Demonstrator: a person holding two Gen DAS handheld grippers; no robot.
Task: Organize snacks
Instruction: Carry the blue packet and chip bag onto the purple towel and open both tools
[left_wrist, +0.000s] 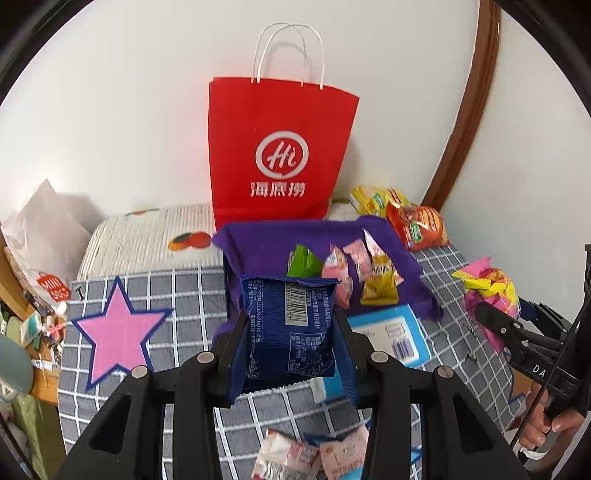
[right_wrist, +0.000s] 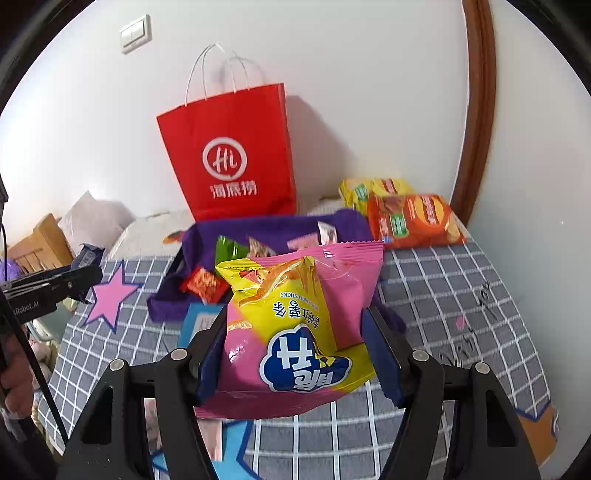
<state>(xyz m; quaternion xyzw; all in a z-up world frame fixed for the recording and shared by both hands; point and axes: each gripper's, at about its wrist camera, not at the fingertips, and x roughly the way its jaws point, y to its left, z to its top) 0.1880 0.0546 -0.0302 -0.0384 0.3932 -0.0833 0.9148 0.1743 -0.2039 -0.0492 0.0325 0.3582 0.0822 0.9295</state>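
My left gripper (left_wrist: 290, 325) is shut on a dark blue snack packet (left_wrist: 291, 332) with a barcode, held above the checked bedspread just short of the purple box (left_wrist: 258, 240). The box holds a green packet (left_wrist: 303, 262), pink packets (left_wrist: 336, 267) and a yellow one (left_wrist: 380, 284). My right gripper (right_wrist: 295, 332) is shut on a pink and yellow potato-stick bag (right_wrist: 295, 332), held in front of the same purple box (right_wrist: 280, 227). That bag also shows at the right of the left wrist view (left_wrist: 487, 291).
A red paper bag (left_wrist: 280, 151) stands against the wall behind the box. Orange and yellow snack bags (right_wrist: 413, 218) lie at the back right. A light blue box (left_wrist: 391, 332) lies beside the purple box. Small pink-white packets (left_wrist: 314, 458) lie near me.
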